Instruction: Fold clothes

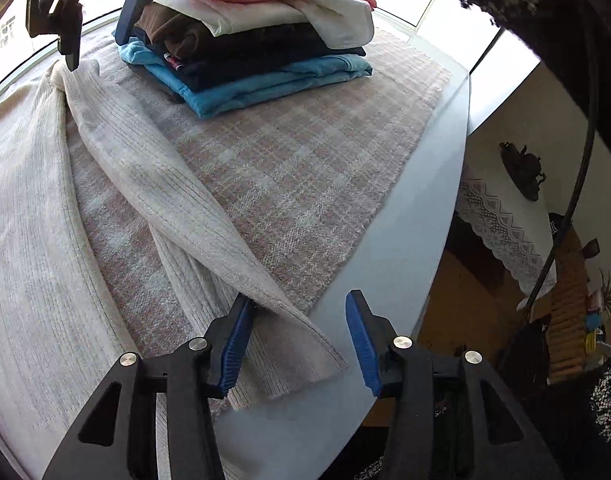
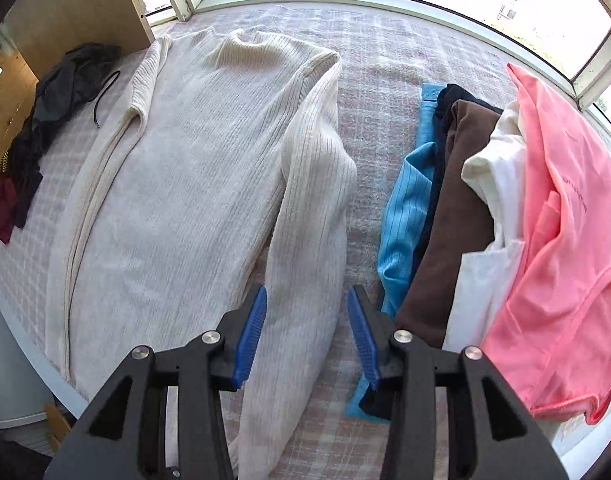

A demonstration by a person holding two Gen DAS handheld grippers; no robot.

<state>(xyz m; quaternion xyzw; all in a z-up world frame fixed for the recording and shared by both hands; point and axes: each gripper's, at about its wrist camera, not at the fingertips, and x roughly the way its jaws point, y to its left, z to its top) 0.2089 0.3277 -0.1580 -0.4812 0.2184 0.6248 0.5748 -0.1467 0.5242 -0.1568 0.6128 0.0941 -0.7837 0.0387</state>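
Note:
A cream ribbed sweater [image 2: 193, 184] lies flat on the checked cloth [image 2: 377, 92], neck toward the window. Its right sleeve [image 2: 305, 240] runs down toward the camera. My right gripper [image 2: 307, 296] hovers open above that sleeve's lower part, nothing between its fingers. In the left wrist view the same sleeve [image 1: 177, 184] crosses diagonally, and its cuff [image 1: 301, 352] lies between the open fingers of my left gripper [image 1: 299, 308]. The right gripper [image 1: 97, 40] shows at the top left, near the sweater's shoulder. A stack of folded clothes [image 1: 257, 48] sits beyond the sleeve.
The stack [image 2: 485, 220] holds blue, navy, brown, white and pink items, just right of the right gripper. A heap of dark clothes [image 2: 45, 132] lies at the far left by a wooden panel [image 2: 77, 8]. The table edge [image 1: 445, 208] drops off to the right.

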